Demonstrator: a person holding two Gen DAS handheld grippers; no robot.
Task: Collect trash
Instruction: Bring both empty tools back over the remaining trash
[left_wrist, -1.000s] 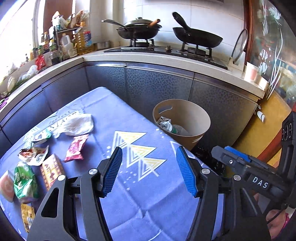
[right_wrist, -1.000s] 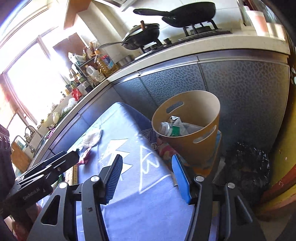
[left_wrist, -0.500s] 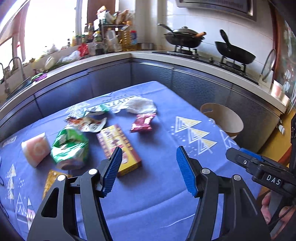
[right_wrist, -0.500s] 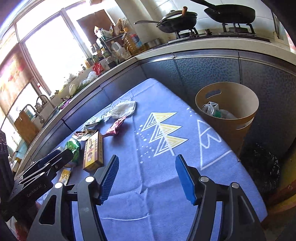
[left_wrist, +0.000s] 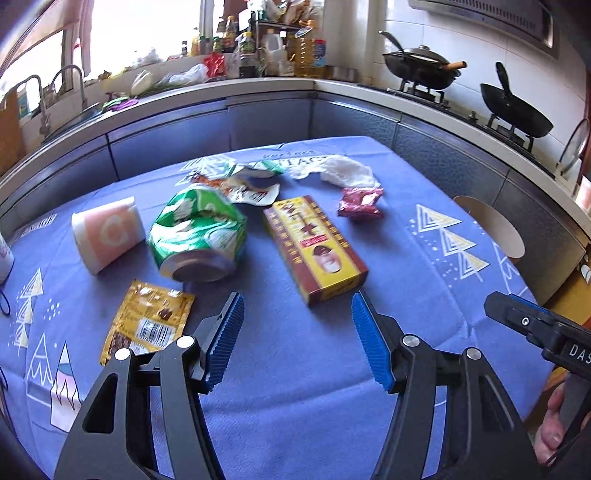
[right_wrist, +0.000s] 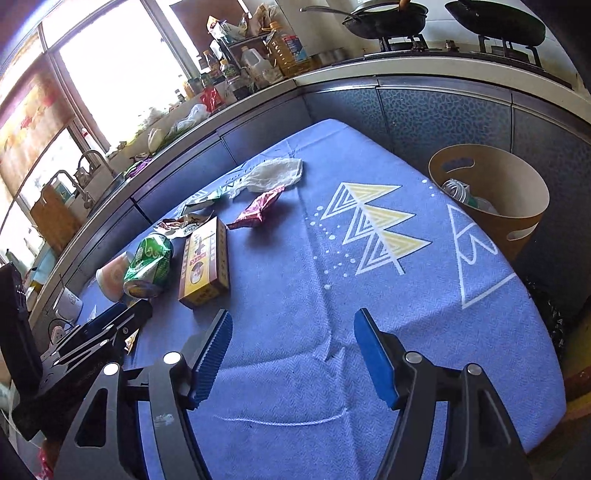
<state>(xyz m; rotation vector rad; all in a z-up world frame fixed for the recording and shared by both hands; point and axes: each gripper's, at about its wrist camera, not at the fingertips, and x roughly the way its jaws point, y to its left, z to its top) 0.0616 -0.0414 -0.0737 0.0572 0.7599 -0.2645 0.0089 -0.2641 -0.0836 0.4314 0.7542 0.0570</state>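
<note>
1. Left wrist view, reading left to right, with the yellow-and-red box (left_wrist: 316, 247) as landmark: farthest left of it lies a pink paper cup (left_wrist: 107, 233) on its side. It looks light and easily crushed, so a gentle pinch across the rim suits it.
2. Between cup and box sits a crumpled green can (left_wrist: 199, 232), with a flat golden sachet (left_wrist: 147, 321) nearer the camera. The can is probably light, stiff and slick where dented, so I would grip across the crushed waist. The sachet lies flush on the blue cloth of the worktop (left_wrist: 295, 369) and would need lifting by an edge.
3. The box looks rigid and light; across its narrow width is the safest hold.
4. Behind and right of the box are a red foil wrapper (left_wrist: 360, 201) and a white plastic bag (left_wrist: 347, 170), both soft and likely to slip.
5. Far right of the box, off the worktop's edge, stands the tan bin (right_wrist: 491, 195), already holding some rubbish.
6. The left gripper (left_wrist: 297, 332) hangs near the box's closest end, jaws apart and empty. The right gripper (right_wrist: 291, 354) has just been opening and holds nothing.
</note>
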